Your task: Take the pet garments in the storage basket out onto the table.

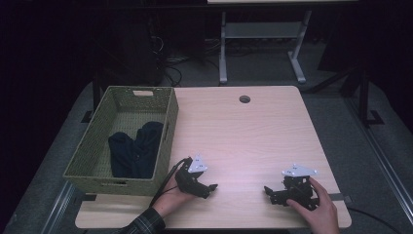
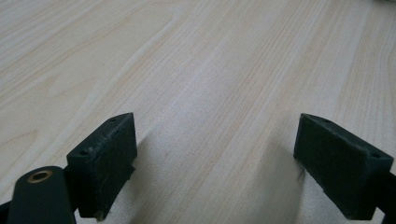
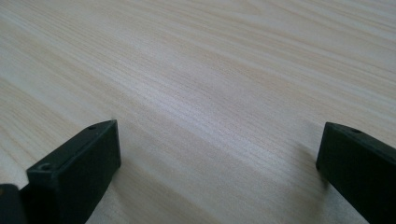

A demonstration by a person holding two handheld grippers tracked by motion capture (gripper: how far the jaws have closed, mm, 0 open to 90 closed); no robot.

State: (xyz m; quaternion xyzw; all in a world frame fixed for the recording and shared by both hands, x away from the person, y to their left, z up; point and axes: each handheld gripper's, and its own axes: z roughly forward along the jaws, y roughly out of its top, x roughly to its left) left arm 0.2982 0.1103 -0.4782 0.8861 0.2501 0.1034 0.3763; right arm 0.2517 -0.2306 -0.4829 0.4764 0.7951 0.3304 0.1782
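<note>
A green woven basket (image 1: 165, 127) stands at the table's left side with a dark blue cloth (image 1: 134, 148) lying inside it. My left gripper (image 1: 210, 189) rests low on the table just right of the basket's near corner, held by a hand in a plaid sleeve. In the left gripper view its jaws stand wide apart over bare wood, my left gripper (image 2: 215, 163) open and empty. My right gripper (image 1: 269, 193) lies on the table near the front right, a hand over it. Its jaws are also spread wide with only wood between them, my right gripper (image 3: 217, 168) open.
The light wooden table (image 1: 243, 131) has a round cable hole (image 1: 244, 99) near its far edge. Beyond it stands a grey table frame (image 1: 263, 44) on dark carpet, with cables on the floor to its left. The basket overhangs the table's left edge.
</note>
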